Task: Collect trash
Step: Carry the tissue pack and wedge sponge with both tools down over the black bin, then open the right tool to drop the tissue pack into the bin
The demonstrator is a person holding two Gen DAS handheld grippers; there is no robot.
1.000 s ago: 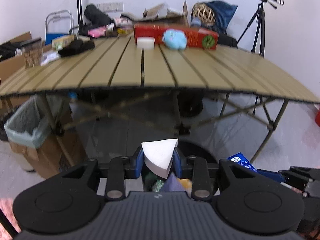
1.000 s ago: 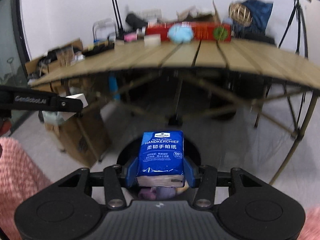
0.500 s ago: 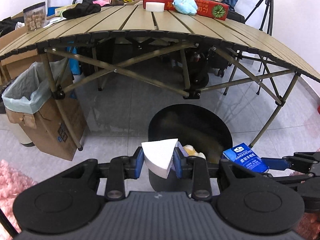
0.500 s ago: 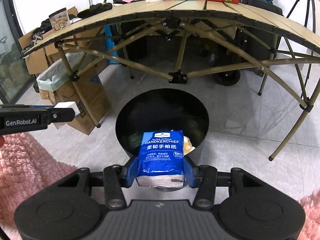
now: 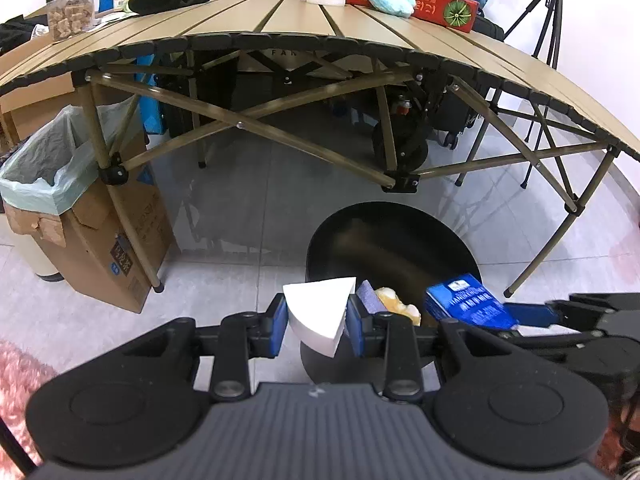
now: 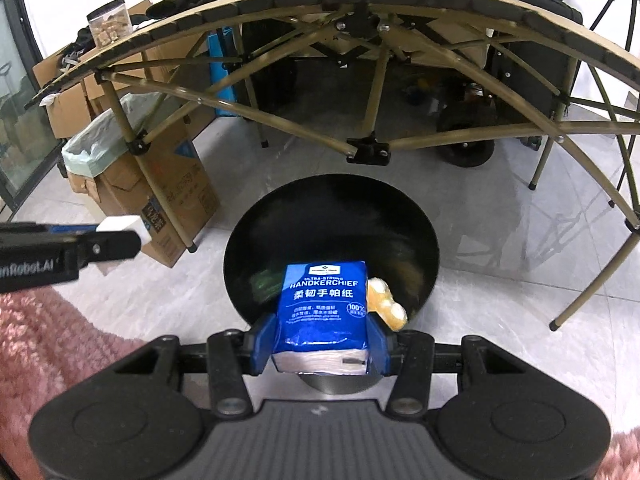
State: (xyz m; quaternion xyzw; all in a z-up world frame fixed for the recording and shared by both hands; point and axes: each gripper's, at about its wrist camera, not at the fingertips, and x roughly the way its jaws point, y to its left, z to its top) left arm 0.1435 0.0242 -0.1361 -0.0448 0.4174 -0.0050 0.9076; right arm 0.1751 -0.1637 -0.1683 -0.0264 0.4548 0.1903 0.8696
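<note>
Left wrist view: left hand-held gripper [image 5: 317, 322] was clamped on a white foam wedge [image 5: 318, 318], held above the near rim of the black trash bin [image 5: 400, 236] on the floor. Right wrist view: right hand-held gripper [image 6: 320, 344] was closed on a blue handkerchief tissue pack [image 6: 323, 312], also over the bin's near edge. Yellow scrap [image 6: 386, 304] lay inside the bin, just right of the pack. Folding counter [image 5: 280, 28] stood behind the bin.
</note>
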